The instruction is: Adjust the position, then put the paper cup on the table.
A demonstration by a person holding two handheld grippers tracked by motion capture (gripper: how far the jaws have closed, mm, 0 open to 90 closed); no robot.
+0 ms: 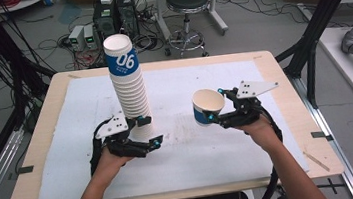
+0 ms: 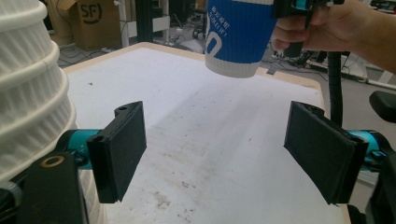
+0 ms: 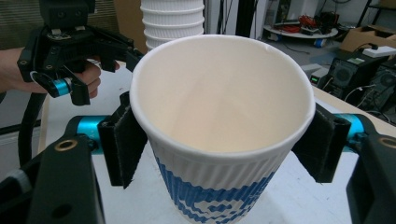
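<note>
My right claw (image 1: pixel 214 106) is clamped on a blue-and-white ribbed paper cup (image 1: pixel 207 107), its pads pressing both sides just under the rim, and it holds the cup above the white-covered worktop (image 1: pixel 195 147). My left claw (image 1: pixel 150 131) stands apart and holds nothing, just beside the base of the tall stack of white ribbed paper cups (image 1: pixel 129 87).

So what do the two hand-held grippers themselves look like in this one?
Both are black frames with teal cylinders by the jaws. The left hand-held gripper and right hand-held gripper each carry a grey three-cornered plate with dark dots on top. Their pads are flat, black and rectangular. A black ribbed cable trails from each. No sleeves show on the forearms.
</note>
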